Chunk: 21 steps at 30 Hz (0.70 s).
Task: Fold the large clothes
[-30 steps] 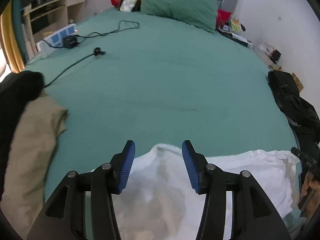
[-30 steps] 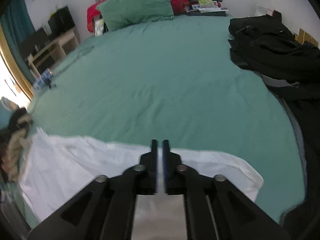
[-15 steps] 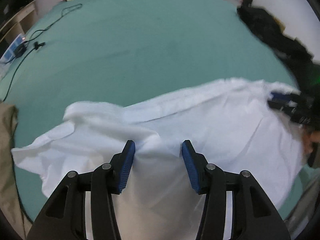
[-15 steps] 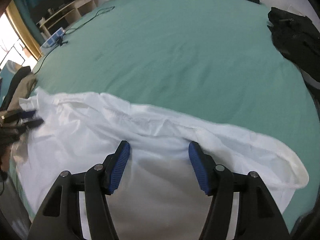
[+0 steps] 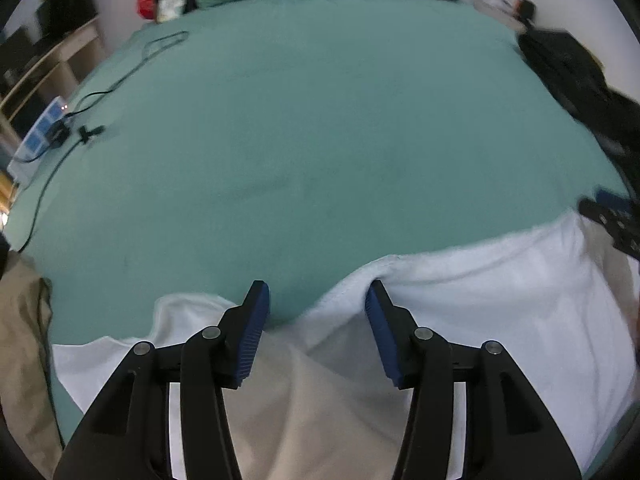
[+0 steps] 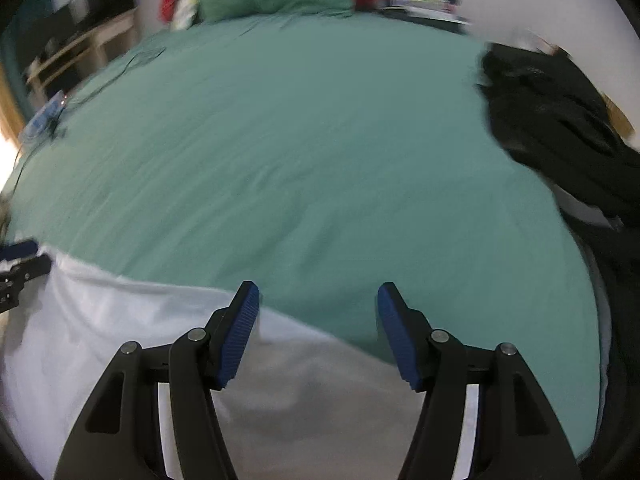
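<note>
Left wrist view shows the white garment (image 5: 500, 292) spread on the near edge of the green bed (image 5: 320, 140), under the left gripper (image 5: 316, 300) and right gripper (image 6: 318, 304), both with jaws apart, holding nothing. Folding seems barely begun; neat folds remain.

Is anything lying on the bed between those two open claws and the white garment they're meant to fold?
Nothing visible does. The white garment lies directly beneath both the left gripper and the right gripper, whose jaws stand open. The black clothes and the cable lie well off to the sides.
</note>
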{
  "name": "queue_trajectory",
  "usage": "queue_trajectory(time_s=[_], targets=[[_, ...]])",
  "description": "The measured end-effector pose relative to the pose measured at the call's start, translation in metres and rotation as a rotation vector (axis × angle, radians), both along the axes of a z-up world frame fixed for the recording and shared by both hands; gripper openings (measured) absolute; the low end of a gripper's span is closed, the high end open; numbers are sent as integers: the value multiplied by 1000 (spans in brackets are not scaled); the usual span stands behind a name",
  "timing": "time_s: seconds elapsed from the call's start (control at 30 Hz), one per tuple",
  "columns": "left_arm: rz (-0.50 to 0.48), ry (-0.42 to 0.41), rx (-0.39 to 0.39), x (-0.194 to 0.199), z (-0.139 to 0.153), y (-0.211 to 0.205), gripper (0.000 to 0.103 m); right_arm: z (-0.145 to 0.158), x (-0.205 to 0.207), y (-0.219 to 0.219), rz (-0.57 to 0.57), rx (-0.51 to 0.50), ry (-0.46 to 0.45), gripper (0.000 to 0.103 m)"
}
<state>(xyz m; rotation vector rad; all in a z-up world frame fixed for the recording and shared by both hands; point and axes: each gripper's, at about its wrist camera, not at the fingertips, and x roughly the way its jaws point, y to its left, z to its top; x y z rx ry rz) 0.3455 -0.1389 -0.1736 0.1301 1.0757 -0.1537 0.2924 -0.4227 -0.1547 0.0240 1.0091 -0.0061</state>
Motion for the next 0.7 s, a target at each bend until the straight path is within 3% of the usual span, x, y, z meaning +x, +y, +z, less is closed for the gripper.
queue_trajectory(time_s=[0.2, 0.33, 0.53, 0.7], targets=[[36, -89, -48, -20, 30, 32, 53, 23, -17, -8, 17, 100, -35, 62], [177, -161, -18, -59, 48, 95, 53, 23, -35, 2, 52, 146, -28, 62], [237, -79, 5, -82, 29, 157, 53, 9, -50, 19, 75, 186, 25, 62], [273, -41, -9, -57, 7, 171, 53, -6, -49, 38, 125, 183, 86, 62]])
